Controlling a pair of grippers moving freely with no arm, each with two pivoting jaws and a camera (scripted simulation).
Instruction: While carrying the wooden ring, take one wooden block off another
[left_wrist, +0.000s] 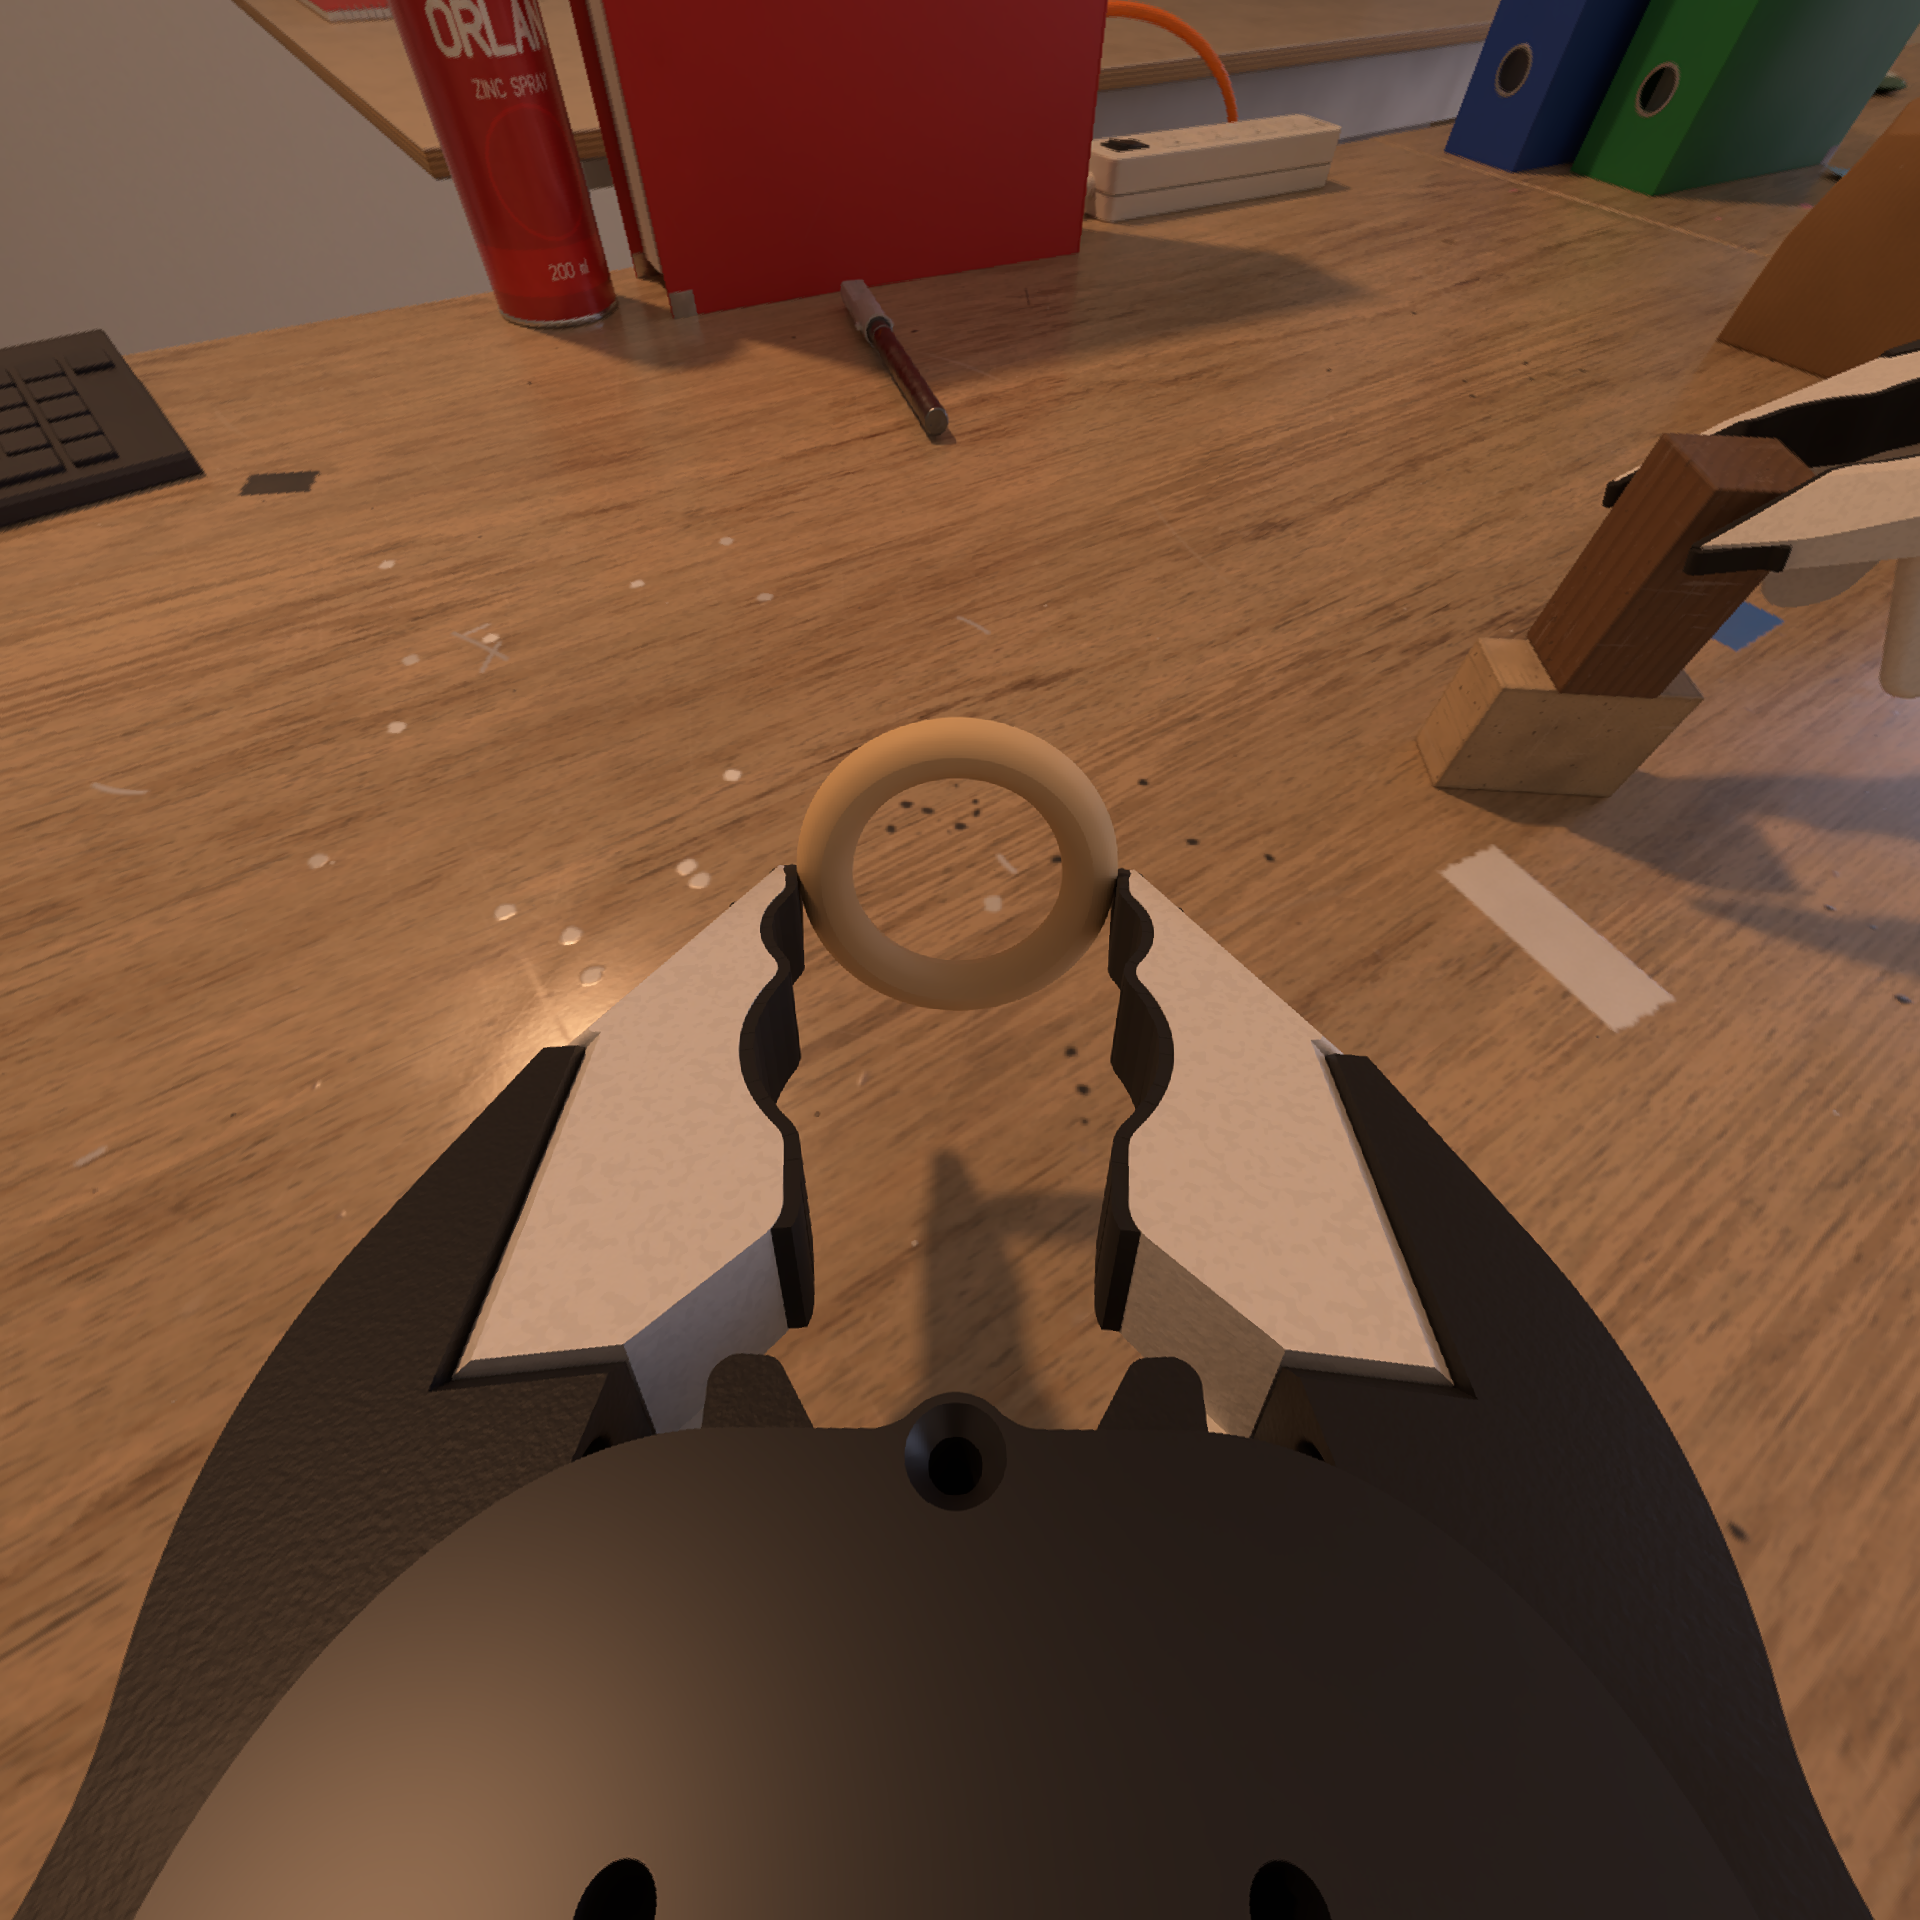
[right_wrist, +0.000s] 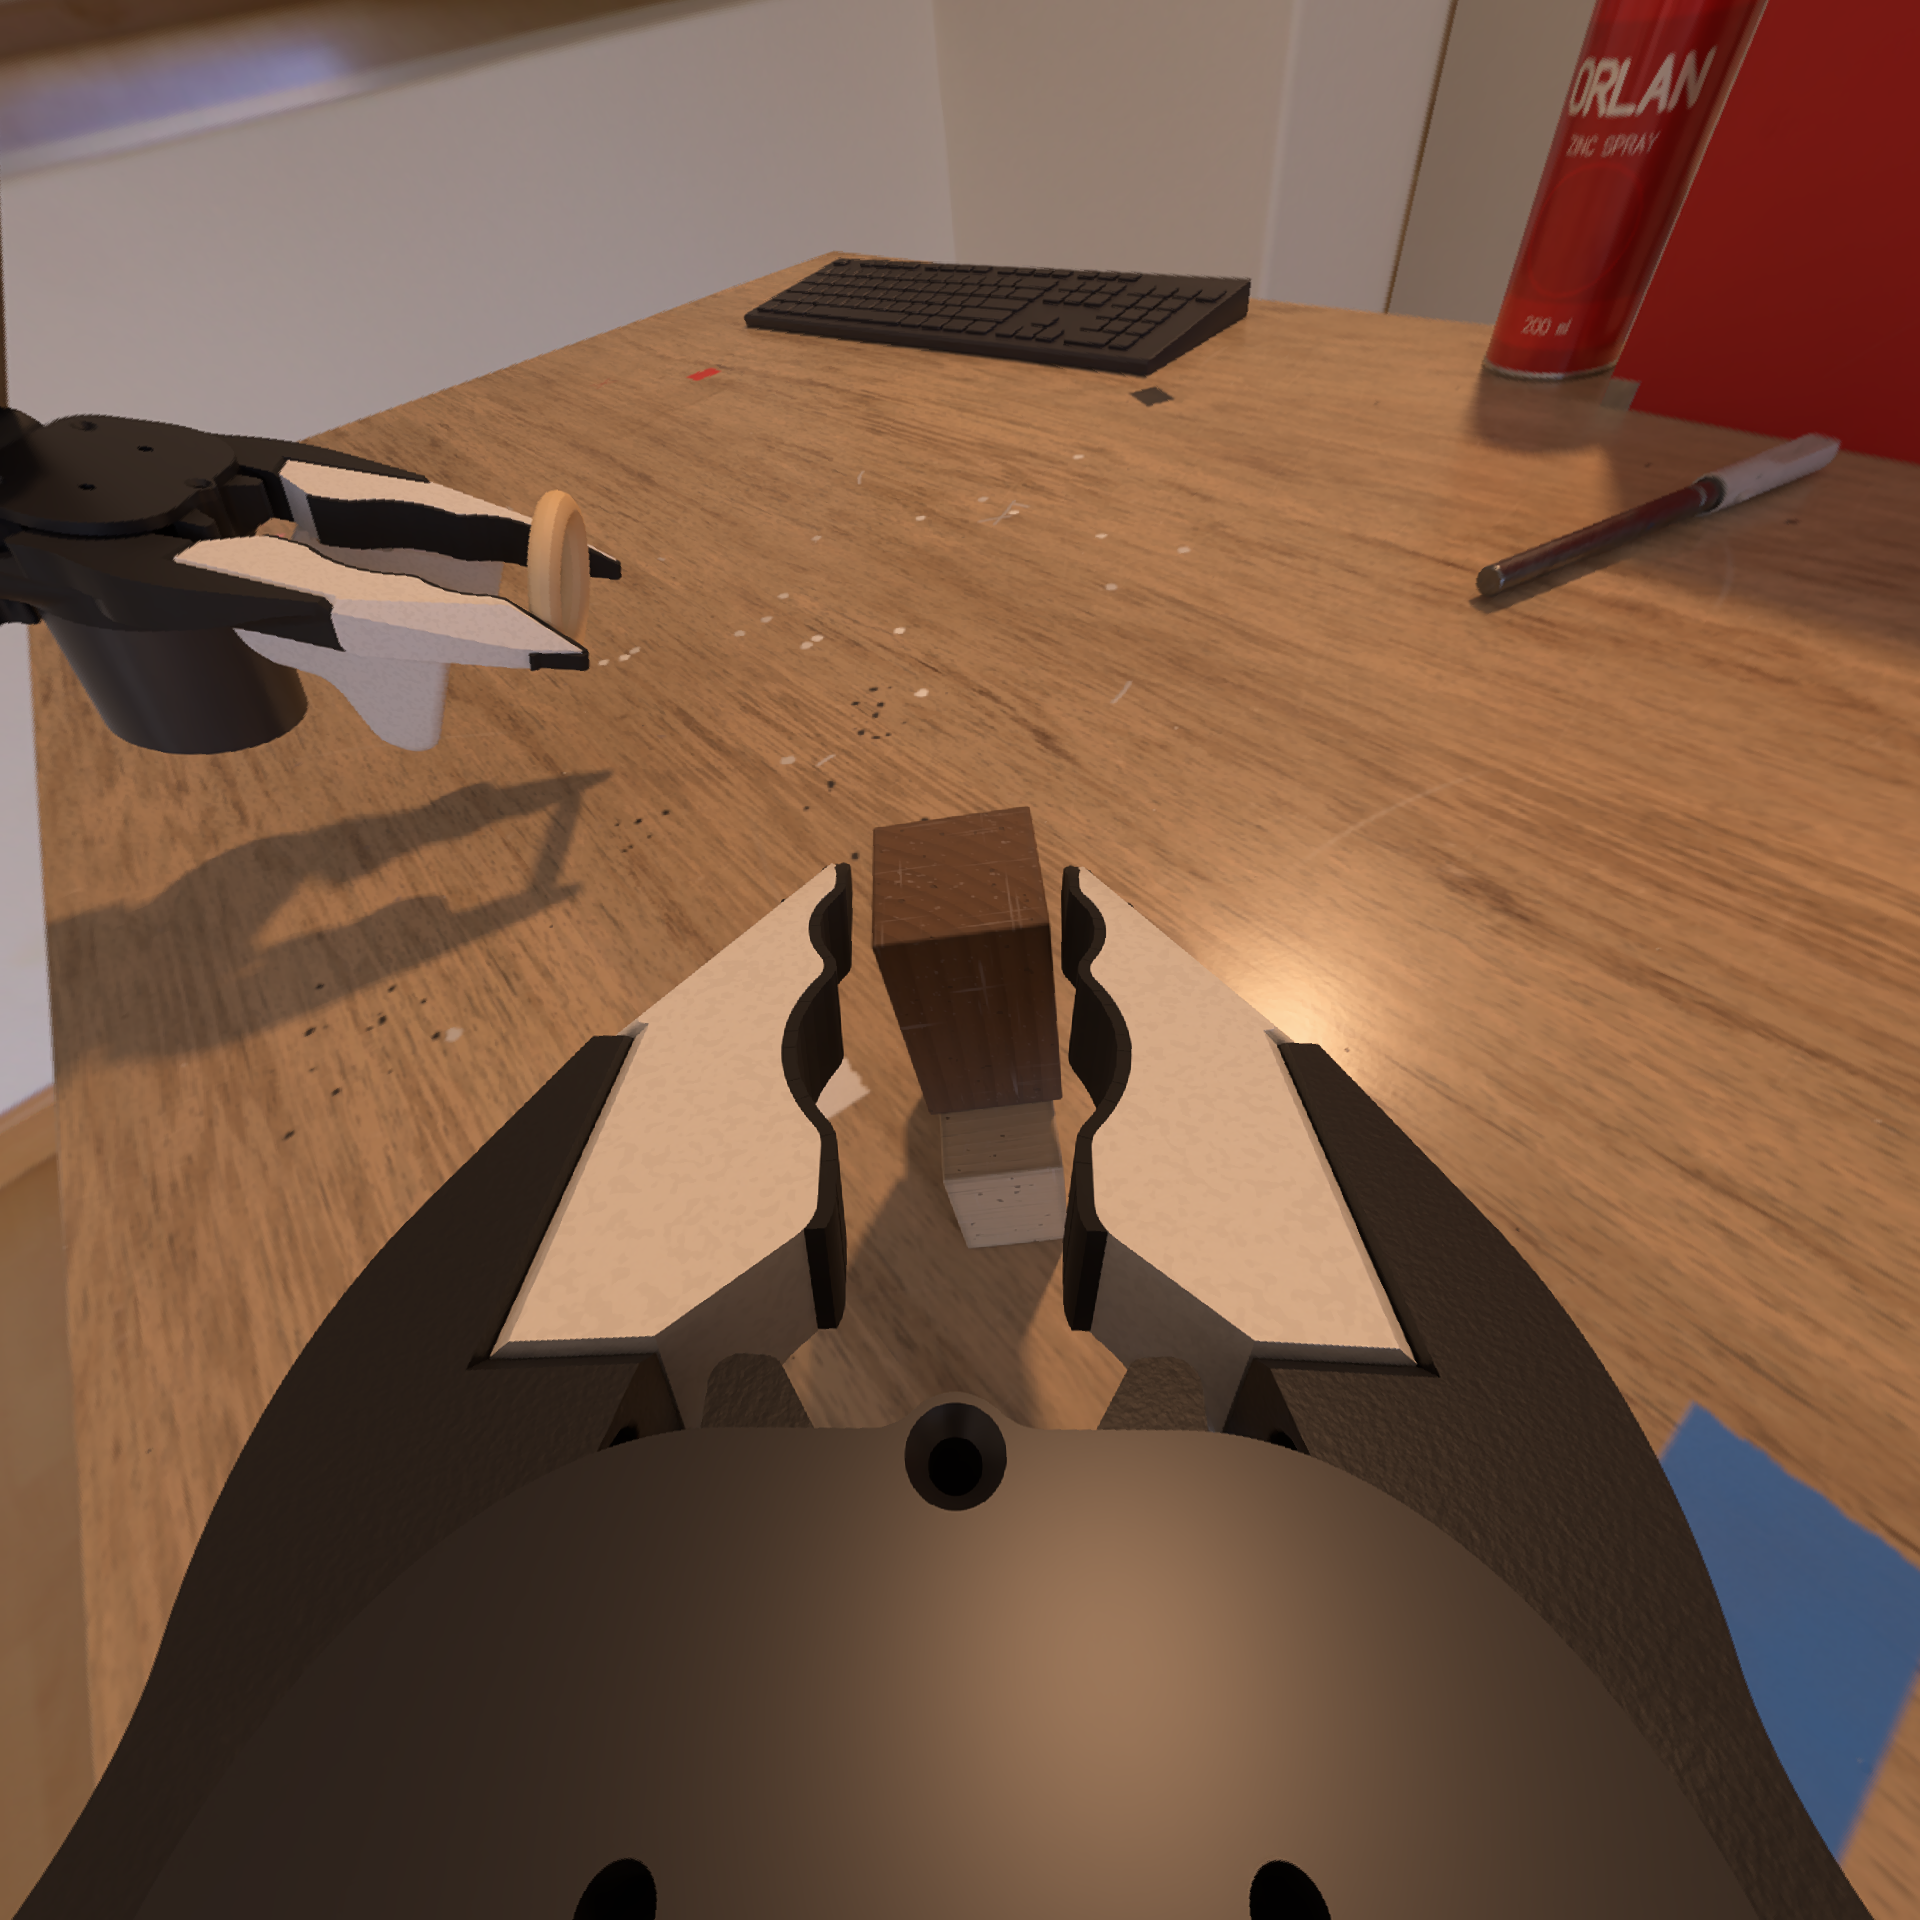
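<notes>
Two grippers were over the wooden table (left_wrist: 1247, 499). The left gripper (left_wrist: 954, 883) pinched the wooden ring (left_wrist: 954, 862) between its tips and held it up in the air, above the table. Its jaws pressed on both sides of the ring.

The right gripper (right_wrist: 956, 883) had its jaws around the dark wooden block (right_wrist: 966, 966), one on each side. A thin gap showed on both sides, so the jaws looked spread and not squeezing. In the left wrist view the fingers hid the spot, so I could not tell for sure. The dark block leaned a little and stood on the light wooden block (right_wrist: 1003, 1195), which sat on the table.

Farther off lay a pen (left_wrist: 899, 358). Behind it stood a red spray can (left_wrist: 520, 166), a red folder (left_wrist: 862, 135) and a white power strip (left_wrist: 1210, 166). A black keyboard (right_wrist: 1003, 312) lay at the far edge.
</notes>
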